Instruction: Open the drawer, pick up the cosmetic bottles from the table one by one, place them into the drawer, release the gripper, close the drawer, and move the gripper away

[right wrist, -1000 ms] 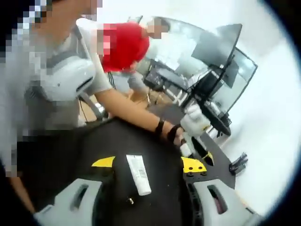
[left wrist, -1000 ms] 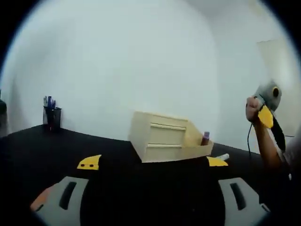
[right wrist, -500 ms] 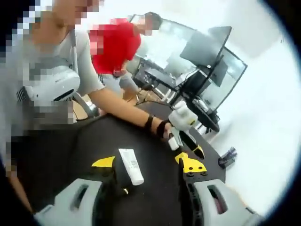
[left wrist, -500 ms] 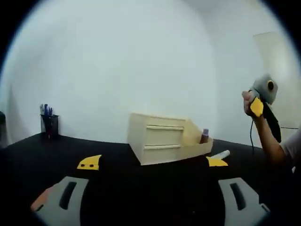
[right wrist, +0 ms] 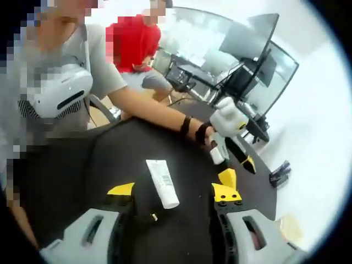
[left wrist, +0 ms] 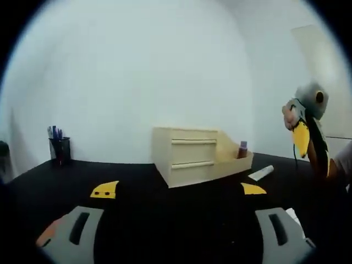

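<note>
In the left gripper view, a drawer unit [left wrist: 190, 155] stands on the tabletop [left wrist: 137, 192] before the wall. Its lowest drawer [left wrist: 234, 165] is pulled out to the right, with a bottle [left wrist: 242, 149] upright in it. A tube [left wrist: 260, 172] lies on the tabletop just right of that drawer. A pen cup [left wrist: 59, 149] stands far left. In the right gripper view, the tube [right wrist: 163, 183] lies ahead between the tool's jaws, near a person's forearm [right wrist: 159, 114].
</note>
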`<state>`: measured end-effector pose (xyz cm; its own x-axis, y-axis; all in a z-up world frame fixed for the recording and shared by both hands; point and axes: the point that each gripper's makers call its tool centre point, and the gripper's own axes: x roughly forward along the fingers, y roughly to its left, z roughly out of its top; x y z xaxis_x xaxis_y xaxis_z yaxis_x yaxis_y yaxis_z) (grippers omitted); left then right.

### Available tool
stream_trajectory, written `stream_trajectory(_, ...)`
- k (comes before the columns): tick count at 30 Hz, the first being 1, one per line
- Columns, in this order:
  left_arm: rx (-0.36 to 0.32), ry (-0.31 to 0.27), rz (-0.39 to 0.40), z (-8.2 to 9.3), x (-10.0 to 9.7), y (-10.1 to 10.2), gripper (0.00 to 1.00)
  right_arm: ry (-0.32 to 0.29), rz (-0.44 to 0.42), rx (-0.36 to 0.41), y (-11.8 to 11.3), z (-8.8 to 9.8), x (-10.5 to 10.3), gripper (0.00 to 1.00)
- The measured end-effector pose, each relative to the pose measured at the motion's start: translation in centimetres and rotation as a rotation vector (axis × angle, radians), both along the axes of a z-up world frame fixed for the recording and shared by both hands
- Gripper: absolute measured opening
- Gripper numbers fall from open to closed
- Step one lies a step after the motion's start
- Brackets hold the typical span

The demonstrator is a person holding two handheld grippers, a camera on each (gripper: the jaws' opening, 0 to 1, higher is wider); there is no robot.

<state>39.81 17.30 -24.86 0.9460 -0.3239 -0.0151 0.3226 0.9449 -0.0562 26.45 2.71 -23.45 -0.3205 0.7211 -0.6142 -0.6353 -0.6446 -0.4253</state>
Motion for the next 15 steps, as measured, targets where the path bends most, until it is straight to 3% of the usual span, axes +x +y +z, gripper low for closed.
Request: stream_trajectory(15,-0.006,-0.007,0.0,0.3,0.1,0.4,0.81,0.019,0.015,-0.043,0.5,-1.5,-0.4,0.47)
